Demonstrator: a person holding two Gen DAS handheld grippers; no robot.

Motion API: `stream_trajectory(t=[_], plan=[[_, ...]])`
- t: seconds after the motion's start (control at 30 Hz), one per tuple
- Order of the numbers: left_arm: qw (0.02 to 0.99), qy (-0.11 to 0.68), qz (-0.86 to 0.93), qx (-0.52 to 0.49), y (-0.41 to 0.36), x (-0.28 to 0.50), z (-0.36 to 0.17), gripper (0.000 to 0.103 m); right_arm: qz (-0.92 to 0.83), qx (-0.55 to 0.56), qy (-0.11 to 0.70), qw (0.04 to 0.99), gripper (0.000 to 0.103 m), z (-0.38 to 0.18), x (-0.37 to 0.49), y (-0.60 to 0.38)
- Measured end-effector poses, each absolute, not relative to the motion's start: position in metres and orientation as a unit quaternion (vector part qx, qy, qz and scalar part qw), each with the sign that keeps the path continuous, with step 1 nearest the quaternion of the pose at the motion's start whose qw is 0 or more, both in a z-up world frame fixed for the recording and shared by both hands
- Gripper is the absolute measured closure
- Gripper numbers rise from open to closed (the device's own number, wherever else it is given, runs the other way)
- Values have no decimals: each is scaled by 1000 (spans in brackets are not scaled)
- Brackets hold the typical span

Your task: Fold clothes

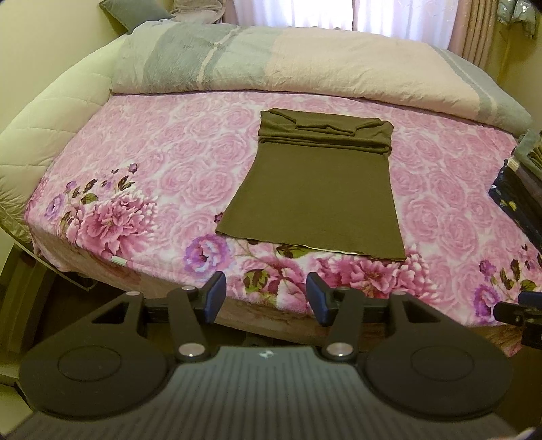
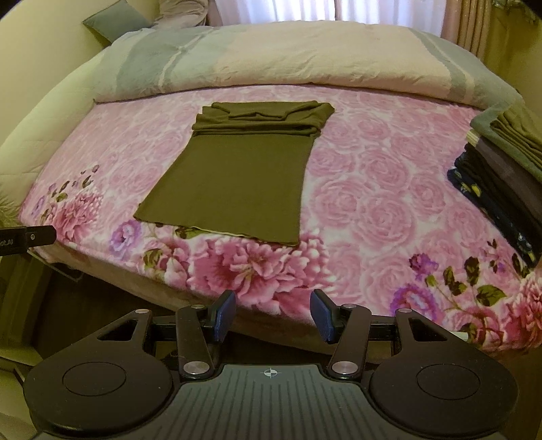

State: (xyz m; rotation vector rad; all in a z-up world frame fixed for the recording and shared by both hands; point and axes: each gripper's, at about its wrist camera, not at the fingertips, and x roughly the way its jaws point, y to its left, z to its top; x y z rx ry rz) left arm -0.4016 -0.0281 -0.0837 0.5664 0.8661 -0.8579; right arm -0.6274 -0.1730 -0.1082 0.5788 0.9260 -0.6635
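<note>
Nearest, left gripper with blue pads spread wide, nothing between them, hanging over the near edge of the bed. Same for right gripper: pads apart, empty, above the bed edge.

Beyond both, well apart from the pads and not touched, olive-brown garment flat on the pink floral blanket. Seen ahead and a little to the right of the left gripper; ahead and to the left of the right gripper. Near hem straight, with a thin pale lining edge showing under it. Far end folded back on itself into a thick band of several layers.

At the right side, stack of folded clothes, dark and grey-green pieces, partly cut off by the picture border, so number of pieces unclear. In the left wrist view only a small part of it visible.

Further back, grey and pale pink duvet rolled across the bed. Behind it, grey pillow in the corner and curtains, cut off at the top. Floor under the bed edge dark, hard to make out.
</note>
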Motion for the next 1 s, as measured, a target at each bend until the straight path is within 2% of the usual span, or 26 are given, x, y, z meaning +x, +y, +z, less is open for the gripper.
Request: stream_trajectory(t=[0.53, 1.0], plan=[[763, 422, -405, 275, -50, -375, -102, 53, -310, 263, 450, 795, 51, -116, -601, -185], [735, 432, -432, 295, -112, -259, -119, 52, -326, 291, 464, 771, 51, -132, -504, -225]])
